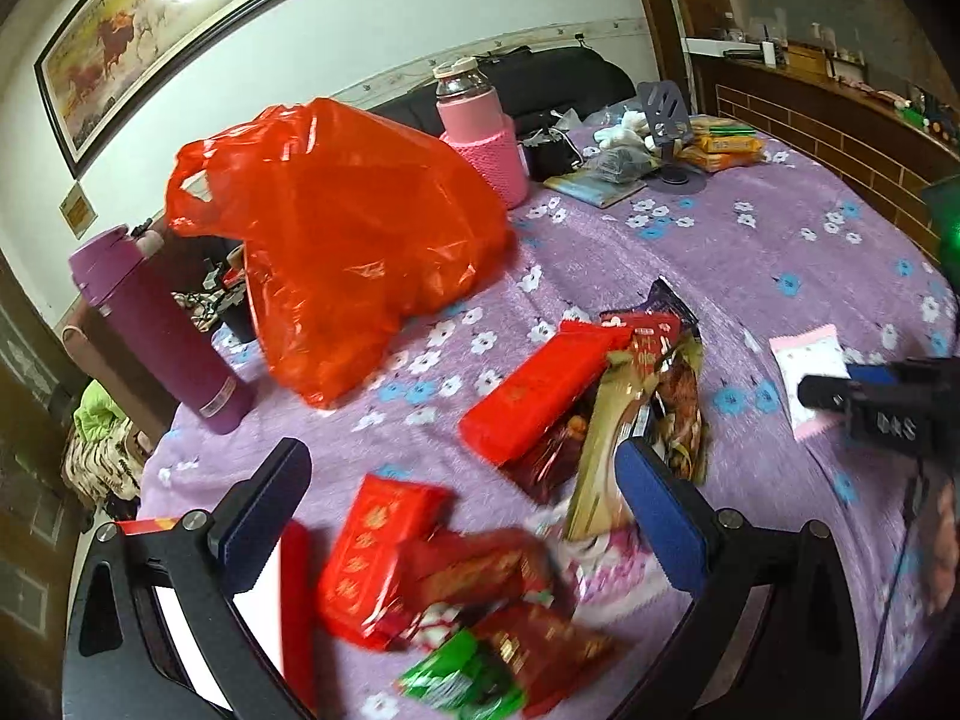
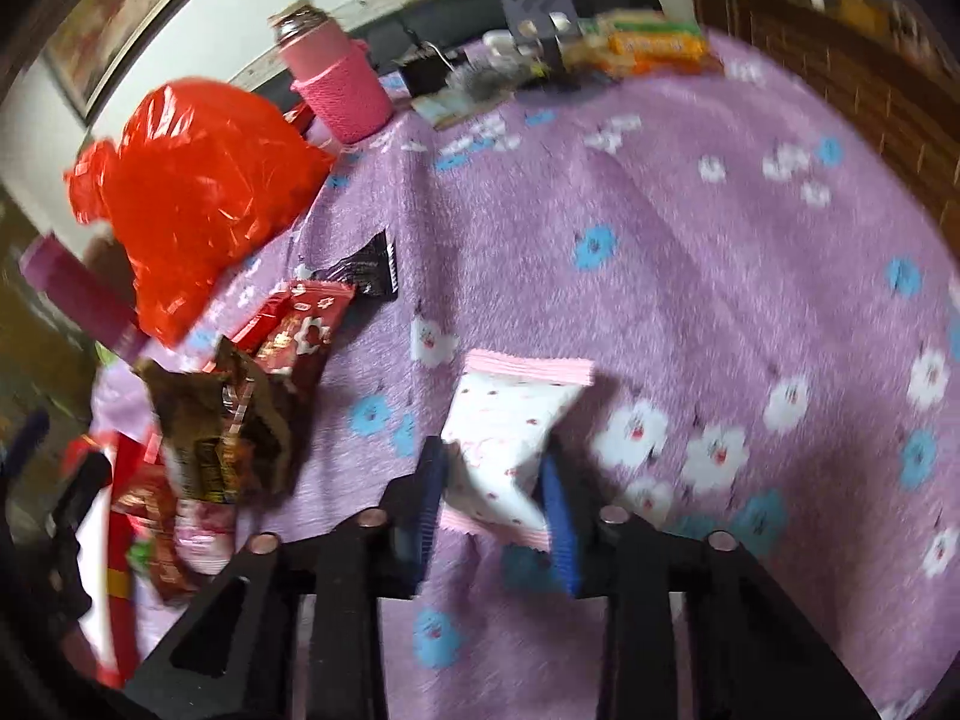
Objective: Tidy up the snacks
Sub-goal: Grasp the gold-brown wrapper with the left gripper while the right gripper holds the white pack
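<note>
Purple floral cloth on counter [image 2: 690,252]. Right claw [image 2: 493,504] clenched across white-and-pink snack packet [image 2: 510,420], long axis pointing away. Left claw [image 1: 462,510] released above red snack pile [image 1: 432,582].

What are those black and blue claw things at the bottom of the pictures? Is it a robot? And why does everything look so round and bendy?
No robot: a person holds one grabbing tool in each hand. A small wide-angle camera on each tool bends the view. One picture is from the left tool, standing open above a pile of red snack packets. The other is from the right tool, which is pinching a white and pink packet. Everything lies on a purple flowered cloth, beside a red plastic bag and a pink bottle.
</note>
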Tool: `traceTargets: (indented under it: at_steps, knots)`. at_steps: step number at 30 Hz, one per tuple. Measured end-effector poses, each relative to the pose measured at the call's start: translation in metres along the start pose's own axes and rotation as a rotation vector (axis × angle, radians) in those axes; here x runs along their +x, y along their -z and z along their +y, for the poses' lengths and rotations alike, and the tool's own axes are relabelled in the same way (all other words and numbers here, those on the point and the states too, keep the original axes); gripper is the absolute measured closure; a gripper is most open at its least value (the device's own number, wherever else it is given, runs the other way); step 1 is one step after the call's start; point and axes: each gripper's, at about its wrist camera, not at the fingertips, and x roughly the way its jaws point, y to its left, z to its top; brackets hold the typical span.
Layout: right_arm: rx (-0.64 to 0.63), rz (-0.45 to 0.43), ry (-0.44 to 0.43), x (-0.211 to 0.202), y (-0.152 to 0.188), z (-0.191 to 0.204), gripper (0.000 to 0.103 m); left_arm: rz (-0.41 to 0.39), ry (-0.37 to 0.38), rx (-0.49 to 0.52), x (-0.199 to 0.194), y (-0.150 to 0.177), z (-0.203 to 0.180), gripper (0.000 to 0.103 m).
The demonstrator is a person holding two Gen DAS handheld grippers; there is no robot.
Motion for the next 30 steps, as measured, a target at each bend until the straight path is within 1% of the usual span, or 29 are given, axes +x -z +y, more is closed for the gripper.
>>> traceTargets:
  at_steps: [3,5,7,10,12,14,16,18,20,22,23,24,26,27,28,30]
  knots:
    - [-0.01,-0.01,-0.032,-0.002,0.001,-0.005,0.073,0.022,0.006,-0.021,0.013,-0.002,-0.01,0.003]
    - [0.017,-0.007,-0.083,-0.002,-0.001,-0.013,0.074,0.03,0.015,-0.036,0.018,-0.004,-0.014,0.004]
    - [0.064,0.007,-0.142,0.0,-0.004,-0.021,0.075,0.046,0.04,-0.058,0.021,-0.006,-0.016,0.005]
    - [0.09,0.02,-0.182,0.0,-0.004,-0.025,0.075,0.078,0.08,-0.083,0.024,-0.007,-0.02,0.008]
    - [0.097,0.035,-0.219,0.001,-0.004,-0.023,0.075,0.071,0.086,-0.093,0.021,-0.007,-0.022,0.008]
    - [0.102,0.045,-0.234,0.001,-0.003,-0.022,0.075,0.057,0.082,-0.083,0.019,-0.007,-0.028,0.008]
    - [0.104,0.045,-0.231,0.002,-0.003,-0.022,0.075,0.076,0.076,-0.068,0.025,-0.008,-0.033,0.008]
    - [0.102,0.044,-0.227,0.002,-0.002,-0.021,0.075,0.092,0.093,-0.074,0.032,-0.008,-0.036,0.009]
    - [0.099,0.043,-0.223,0.002,-0.002,-0.02,0.075,0.092,0.122,-0.079,0.036,-0.007,-0.037,0.028]
    - [0.1,0.044,-0.223,0.002,-0.002,-0.021,0.075,0.114,0.199,-0.09,0.041,-0.005,-0.038,0.067]
    - [0.101,0.045,-0.223,0.002,-0.003,-0.021,0.075,0.117,0.243,-0.099,0.042,-0.004,-0.037,0.074]
    - [0.103,0.046,-0.223,0.002,-0.004,-0.02,0.075,0.11,0.253,-0.1,0.041,-0.003,-0.038,0.075]
    - [0.105,0.047,-0.232,0.002,-0.003,-0.02,0.076,0.098,0.249,-0.082,0.038,-0.002,-0.041,0.081]
    - [0.105,0.05,-0.25,0.002,-0.003,-0.02,0.078,0.091,0.251,-0.082,0.037,-0.001,-0.04,0.086]
    - [0.1,0.054,-0.274,0.001,-0.002,-0.018,0.08,0.087,0.256,-0.092,0.035,-0.001,-0.038,0.09]
    - [0.076,0.051,-0.29,0.0,-0.001,-0.013,0.081,0.065,0.277,-0.122,0.029,0.0,-0.031,0.095]
